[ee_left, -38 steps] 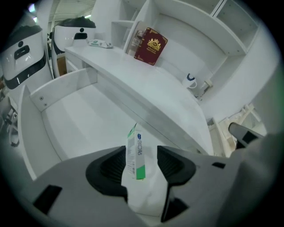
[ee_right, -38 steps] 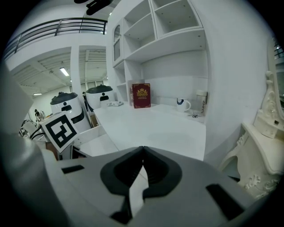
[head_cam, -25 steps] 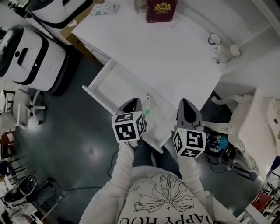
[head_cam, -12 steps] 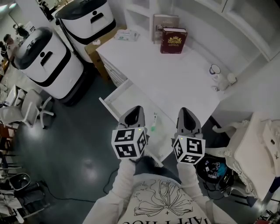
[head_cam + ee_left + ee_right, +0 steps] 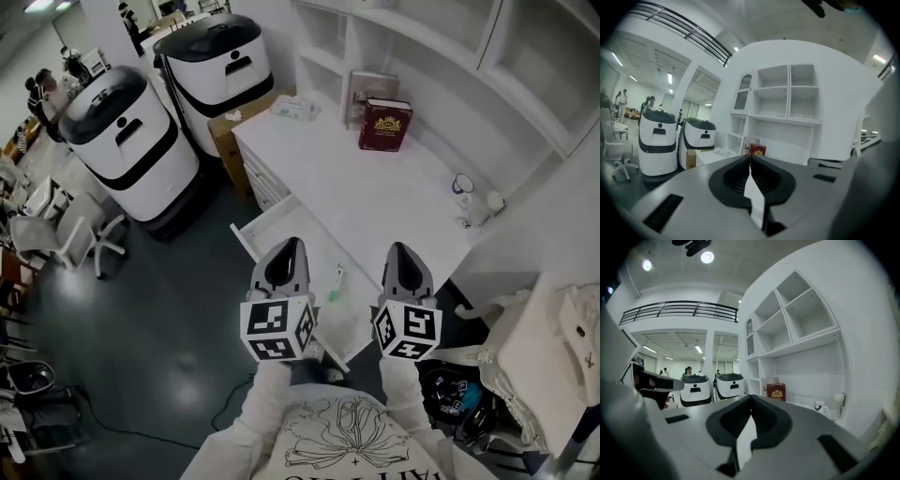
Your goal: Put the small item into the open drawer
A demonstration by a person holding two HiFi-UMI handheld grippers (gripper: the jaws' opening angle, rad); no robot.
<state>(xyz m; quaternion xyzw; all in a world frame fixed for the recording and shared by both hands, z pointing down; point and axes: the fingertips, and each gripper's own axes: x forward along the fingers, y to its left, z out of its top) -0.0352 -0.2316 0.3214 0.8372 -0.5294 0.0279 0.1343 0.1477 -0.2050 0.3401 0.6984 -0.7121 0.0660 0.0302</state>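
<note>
Lying in the open drawer [image 5: 298, 228] is a small green-tipped tube [image 5: 335, 283], seen between the grippers. The left gripper [image 5: 288, 246] and right gripper [image 5: 402, 249] are held closed, empty.

Ceiling lamps [image 5: 707, 257] glare; light is even (fisheye edges dark, bowed).

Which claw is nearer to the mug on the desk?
Right. The right claw is below-left of the mug; the left claw is farther left, by the open drawer.
</note>
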